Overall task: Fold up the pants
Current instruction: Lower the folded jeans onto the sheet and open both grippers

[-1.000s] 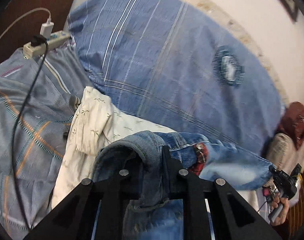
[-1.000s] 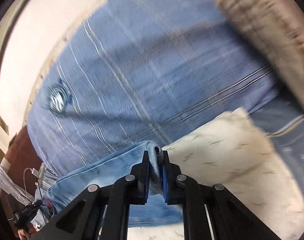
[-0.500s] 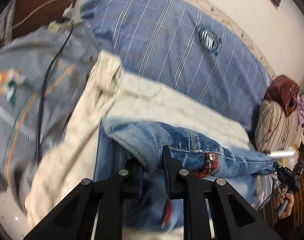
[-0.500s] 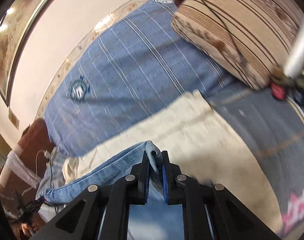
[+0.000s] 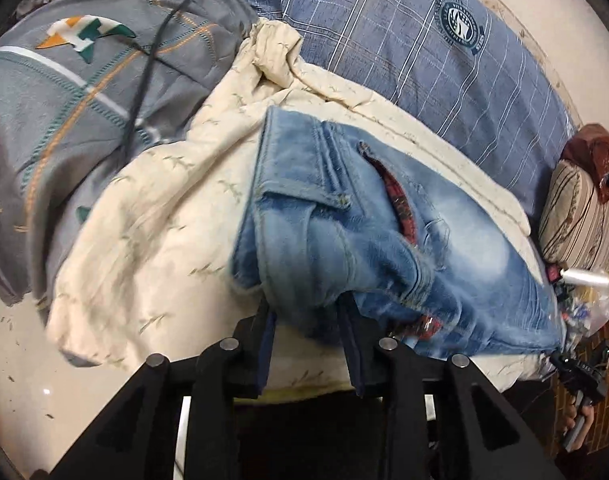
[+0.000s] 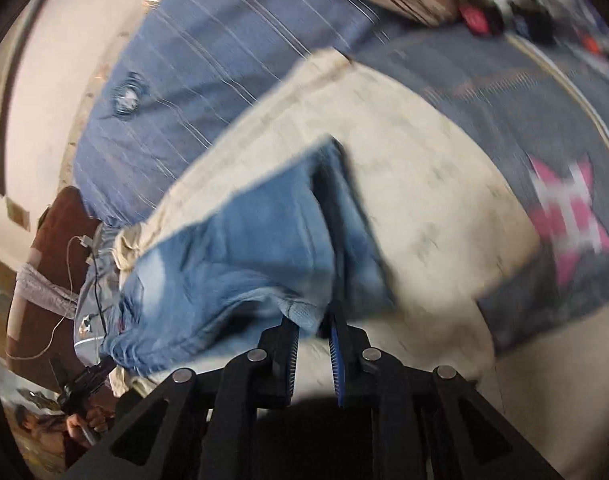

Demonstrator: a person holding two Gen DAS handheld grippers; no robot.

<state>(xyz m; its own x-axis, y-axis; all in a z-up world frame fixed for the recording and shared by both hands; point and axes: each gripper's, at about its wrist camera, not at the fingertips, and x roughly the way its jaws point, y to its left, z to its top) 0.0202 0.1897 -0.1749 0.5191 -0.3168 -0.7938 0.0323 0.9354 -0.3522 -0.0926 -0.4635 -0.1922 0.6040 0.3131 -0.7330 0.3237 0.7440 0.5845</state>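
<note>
Lying folded — jeans [image 5: 356, 216]: being supported flat on the cream quilt [image 5: 164, 208], waistband end toward the grey blanket [image 5: 64, 112], leg end toward the striped pillow [image 5: 580, 216]; a red plaid lining is being exposed at the pocket slit.
Landmark: the cream quilt is being taken as reference for every place below.
Left gripper [image 5: 308, 312]: being held at the near edge of the quilt, jaws being opened; a thick fold of denim is lying between the fingers [image 5: 266, 332], and whether the pads are pressing on it cannot be told.
Right gripper [image 6: 314, 330]: being held at the quilt's near edge at the jeans' other end, jaws being opened to a narrow gap; a denim hem is sitting between the blue-ribbed pads [image 6: 335, 344], contact not being resolved through the blur.
Blue checked cover [image 5: 424, 52]: being seen beyond the far edge of the quilt, against the wall, a round crest on it.
Grey blanket: being overlapped by the quilt on the waistband side; a black cable [image 5: 144, 80] is being run across it.
Striped pillow: being seen just past the quilt's end on the leg side.
Right wrist view: being smeared by motion.
</note>
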